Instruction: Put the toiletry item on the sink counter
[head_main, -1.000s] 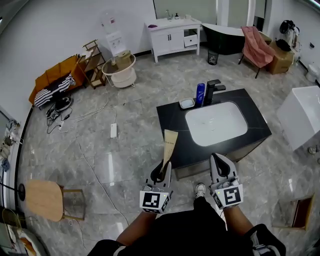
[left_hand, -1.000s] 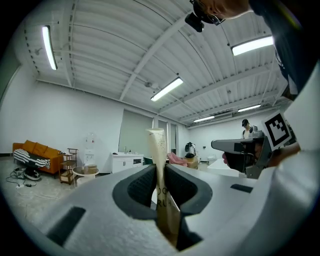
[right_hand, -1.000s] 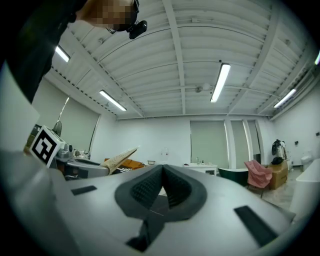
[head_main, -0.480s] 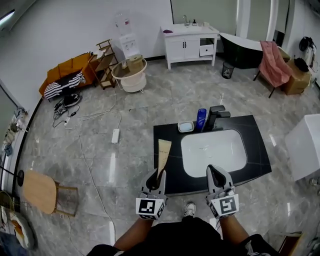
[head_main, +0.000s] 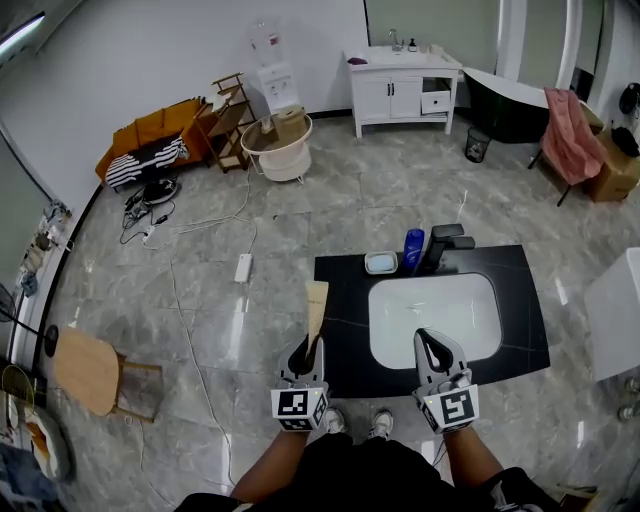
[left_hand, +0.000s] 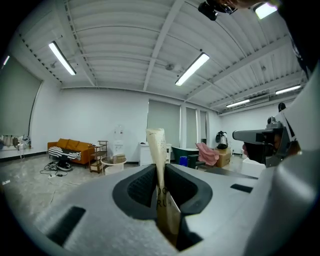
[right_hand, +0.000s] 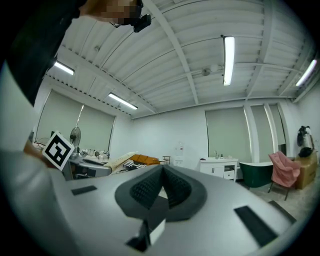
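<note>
A flat beige toiletry tube (head_main: 315, 308) stands upright in my left gripper (head_main: 305, 350), which is shut on its lower end. In the head view the tube lines up with the left edge of the black sink counter (head_main: 340, 325). In the left gripper view the tube (left_hand: 158, 160) rises between the dark pads of the left gripper (left_hand: 161, 192). My right gripper (head_main: 431, 345) hovers over the counter's front edge by the white basin (head_main: 435, 318). Its pads meet with nothing between them in the right gripper view (right_hand: 161, 186).
At the counter's back stand a blue bottle (head_main: 413, 249), a soap dish (head_main: 380, 263) and a black faucet (head_main: 444, 244). On the floor are a wooden stool (head_main: 88, 368) at the left, a power strip (head_main: 243, 267) with cables, and a white block (head_main: 615, 312) at the right.
The head view has shifted, and the counter now sits lower and more to the right. Both grippers keep their pose, and the tube now sits at the counter's left edge.
</note>
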